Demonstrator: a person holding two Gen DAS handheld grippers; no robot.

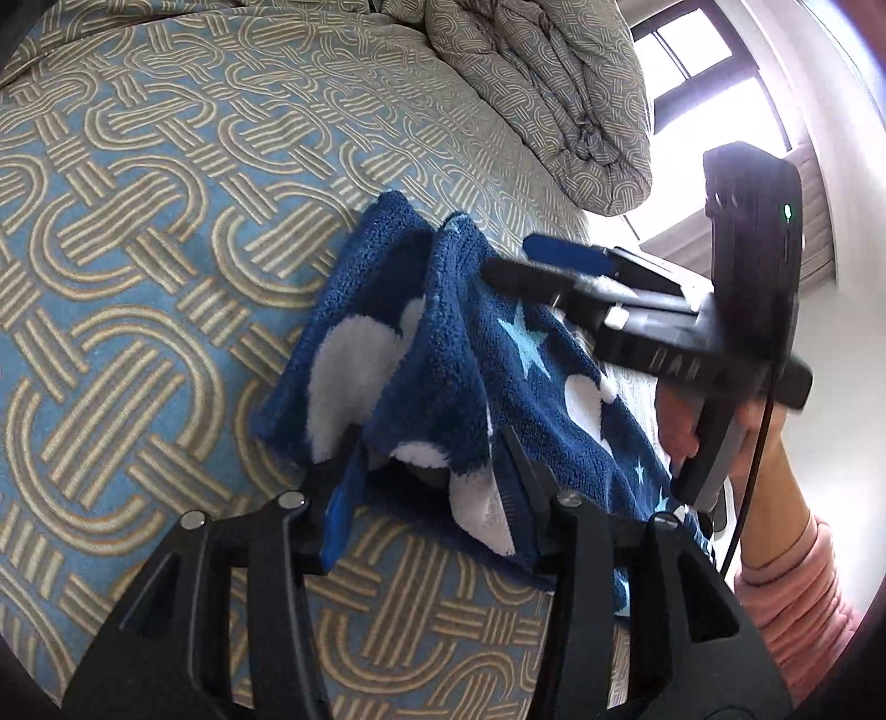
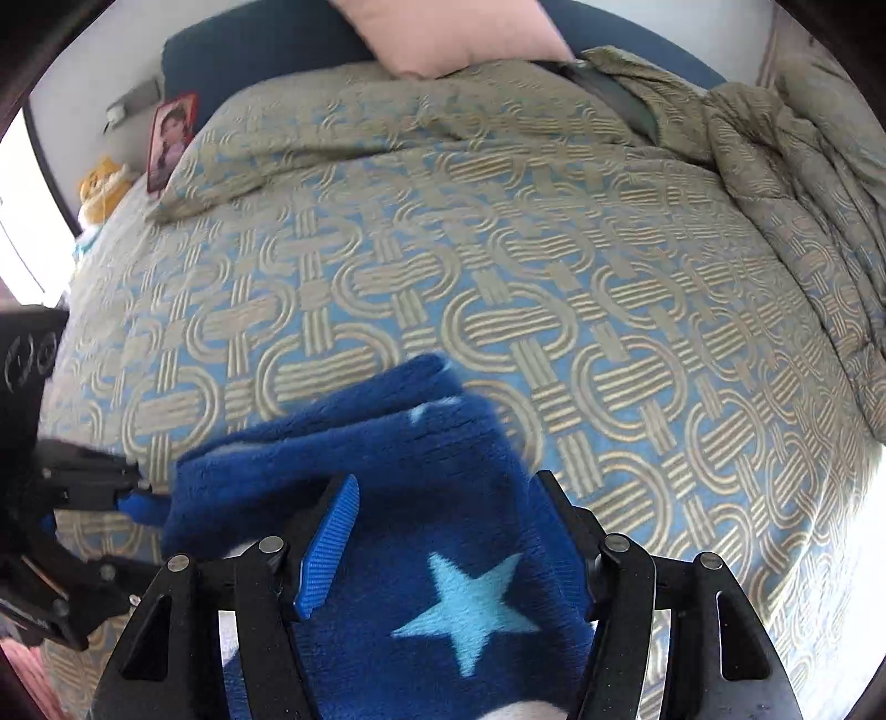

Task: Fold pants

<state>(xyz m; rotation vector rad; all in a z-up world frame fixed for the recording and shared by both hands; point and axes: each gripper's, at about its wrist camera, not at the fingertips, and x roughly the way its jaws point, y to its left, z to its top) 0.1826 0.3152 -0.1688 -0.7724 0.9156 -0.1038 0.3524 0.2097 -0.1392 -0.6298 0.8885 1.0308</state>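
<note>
Dark blue fleece pants (image 1: pixel 443 343) with white patches and light blue stars lie bunched on the patterned bedspread (image 1: pixel 166 249). My left gripper (image 1: pixel 426 443) is shut on a thick fold at their near edge, and fabric fills the gap between its fingers. It shows at the left edge of the right wrist view as the left gripper (image 2: pixel 133 498), at the pants' (image 2: pixel 421 471) corner. My right gripper (image 2: pixel 447 479) stands open astride the star-printed part, its blue pad face bare. The left wrist view has the right gripper (image 1: pixel 506 256) with its tips at the raised far edge.
A rolled duvet (image 1: pixel 554 99) lies along the bed's far side, also visible as the duvet (image 2: pixel 803 194) at the right. A pink pillow (image 2: pixel 459 33), a picture card (image 2: pixel 171 138) and a plush toy (image 2: pixel 102 183) sit by the headboard. A pink sleeve (image 1: pixel 792 581) holds the right gripper.
</note>
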